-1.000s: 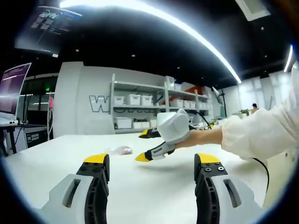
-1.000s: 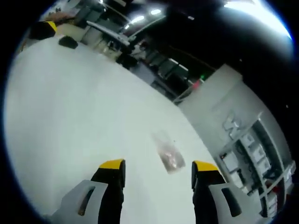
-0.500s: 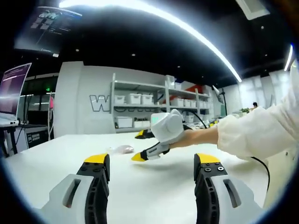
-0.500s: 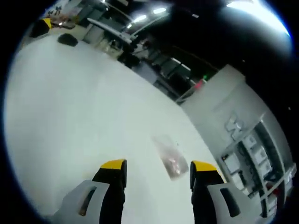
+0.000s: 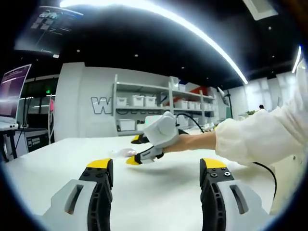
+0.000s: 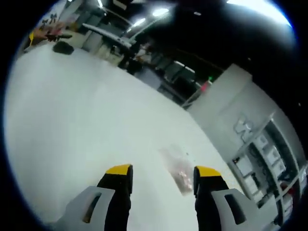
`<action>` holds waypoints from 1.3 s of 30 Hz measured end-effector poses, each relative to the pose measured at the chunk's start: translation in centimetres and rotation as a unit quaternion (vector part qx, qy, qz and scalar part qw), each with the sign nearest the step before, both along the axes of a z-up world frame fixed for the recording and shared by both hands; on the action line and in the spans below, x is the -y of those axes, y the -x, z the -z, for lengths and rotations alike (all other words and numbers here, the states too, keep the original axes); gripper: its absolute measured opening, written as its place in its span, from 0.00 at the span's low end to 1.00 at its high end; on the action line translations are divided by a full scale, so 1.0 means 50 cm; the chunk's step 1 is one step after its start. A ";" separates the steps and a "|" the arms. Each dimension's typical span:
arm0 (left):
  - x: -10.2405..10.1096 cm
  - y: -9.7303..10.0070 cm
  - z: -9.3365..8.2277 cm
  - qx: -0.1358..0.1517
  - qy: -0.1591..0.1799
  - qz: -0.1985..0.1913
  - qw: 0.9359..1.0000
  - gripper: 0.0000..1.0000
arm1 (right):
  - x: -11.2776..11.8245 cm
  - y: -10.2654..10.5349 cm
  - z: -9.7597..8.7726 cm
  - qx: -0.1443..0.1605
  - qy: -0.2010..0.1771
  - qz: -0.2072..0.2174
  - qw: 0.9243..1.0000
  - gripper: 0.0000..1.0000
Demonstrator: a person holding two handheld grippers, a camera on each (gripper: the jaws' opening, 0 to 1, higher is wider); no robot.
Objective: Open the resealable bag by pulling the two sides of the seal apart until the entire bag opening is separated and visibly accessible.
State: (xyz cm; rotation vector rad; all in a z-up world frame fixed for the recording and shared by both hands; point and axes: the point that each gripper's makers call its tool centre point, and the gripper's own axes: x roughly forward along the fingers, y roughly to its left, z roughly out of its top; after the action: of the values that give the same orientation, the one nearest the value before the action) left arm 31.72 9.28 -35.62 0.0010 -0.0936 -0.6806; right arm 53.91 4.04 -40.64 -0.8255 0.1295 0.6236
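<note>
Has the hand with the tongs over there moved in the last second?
Yes. In the left gripper view, the right tongs have slid left against the shelves, closing on the bag lying on the table.

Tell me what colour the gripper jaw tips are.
Yellow, on black jaws; clearest on the left gripper in the left gripper view.

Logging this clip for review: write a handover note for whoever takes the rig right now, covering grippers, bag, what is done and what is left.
Left gripper: open, empty, low over the white table.
Right gripper: open, empty, aimed at the resealable bag; in the left gripper view it reaches toward the bag with its yellow tips nearby.
Bag: flat on the table, ungrasped, apparently still sealed.
Done: approach only.
Left: grip both sides of the seal and pull apart along the whole opening.
</note>
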 end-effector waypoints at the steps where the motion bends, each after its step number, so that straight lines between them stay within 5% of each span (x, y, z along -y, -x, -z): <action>1: 0.000 0.000 0.000 0.000 0.000 0.000 1.000 0.72 | 0.000 -0.002 0.000 0.000 -0.001 0.001 1.000 0.49; 9: -0.006 -0.005 0.001 0.000 -0.001 -0.004 1.000 0.72 | -0.005 -0.018 0.000 -0.009 -0.023 0.005 1.000 0.47; 39: -0.011 -0.008 0.008 0.001 -0.013 -0.006 1.000 0.72 | -0.018 -0.084 0.021 -0.031 -0.012 0.009 0.999 0.37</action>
State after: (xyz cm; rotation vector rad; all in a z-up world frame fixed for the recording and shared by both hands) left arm 32.13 9.83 -36.01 0.0262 -0.0865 -0.6695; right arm 58.11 4.96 -41.68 -0.7820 0.1863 0.6331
